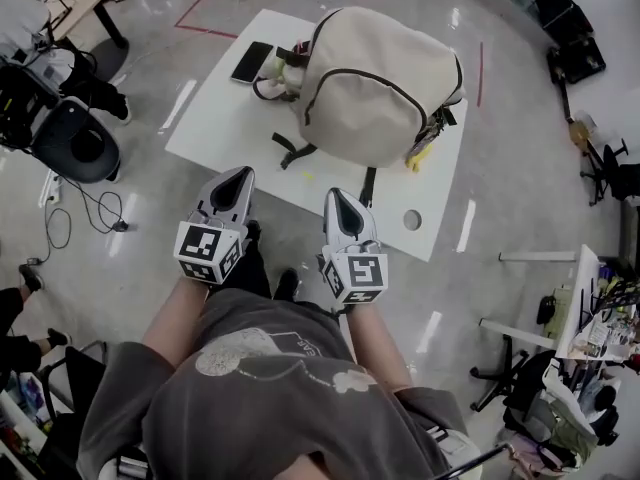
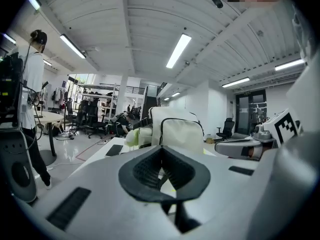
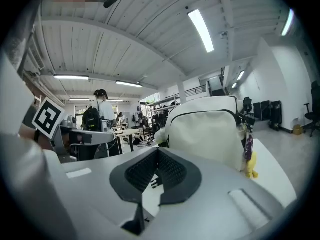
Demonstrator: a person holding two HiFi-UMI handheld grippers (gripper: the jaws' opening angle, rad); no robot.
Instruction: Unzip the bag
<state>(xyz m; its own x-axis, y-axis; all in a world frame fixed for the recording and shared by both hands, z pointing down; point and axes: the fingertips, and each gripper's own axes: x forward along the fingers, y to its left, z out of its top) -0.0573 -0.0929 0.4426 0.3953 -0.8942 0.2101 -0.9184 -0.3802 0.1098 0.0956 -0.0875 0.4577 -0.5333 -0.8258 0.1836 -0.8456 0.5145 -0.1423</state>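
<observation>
With our head camera we look steeply down on the table (image 1: 225,128), the bag (image 1: 375,88) at 12 o'clock. The cameras on the left gripper (image 1: 242,174) and the right gripper (image 1: 334,196) look almost level along their jaws, fairly near the bag; we see it in all three views.

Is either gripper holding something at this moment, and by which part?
Nothing is held. The left gripper and the right gripper are both shut and empty, short of the backpack.

I can read no text or numbers anywhere. The cubes (image 1: 208,253) on my left gripper (image 1: 238,175) and right gripper (image 1: 338,198) carry only black-and-white square markers. The shirt (image 1: 260,388) print is too blurred to read.
</observation>
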